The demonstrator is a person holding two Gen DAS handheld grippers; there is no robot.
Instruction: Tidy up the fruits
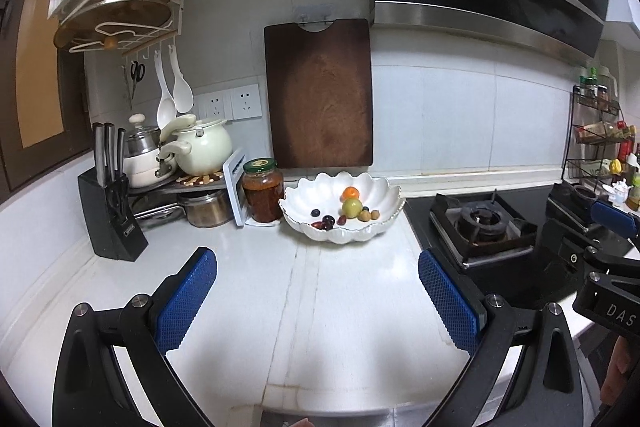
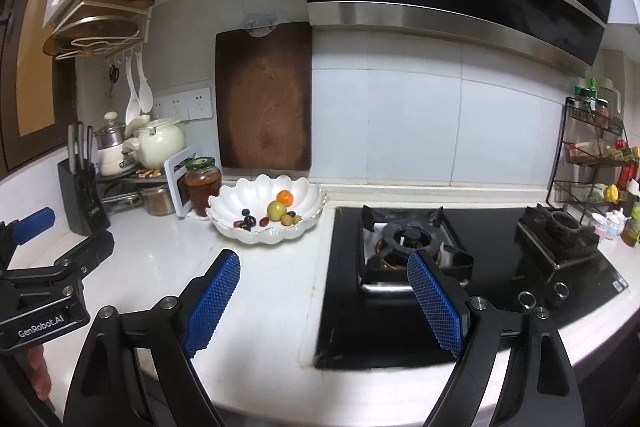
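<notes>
A white scalloped bowl [image 1: 384,191] stands on the white counter by the wall; it also shows in the right wrist view [image 2: 308,197]. It holds an orange [image 1: 351,192], a green fruit [image 1: 352,207], dark grapes [image 1: 328,221], red dates and small brown fruits [image 1: 365,215]. My left gripper [image 1: 318,297] is open and empty, well in front of the bowl above the counter. My right gripper [image 2: 324,301] is open and empty, over the counter's edge beside the stove, also short of the bowl.
A jar of preserves [image 1: 263,190] and a knife block [image 1: 110,217] stand left of the bowl. A gas stove [image 2: 416,247] fills the right side. A wooden board [image 1: 319,93] leans on the wall. A spice rack [image 2: 592,155] is far right.
</notes>
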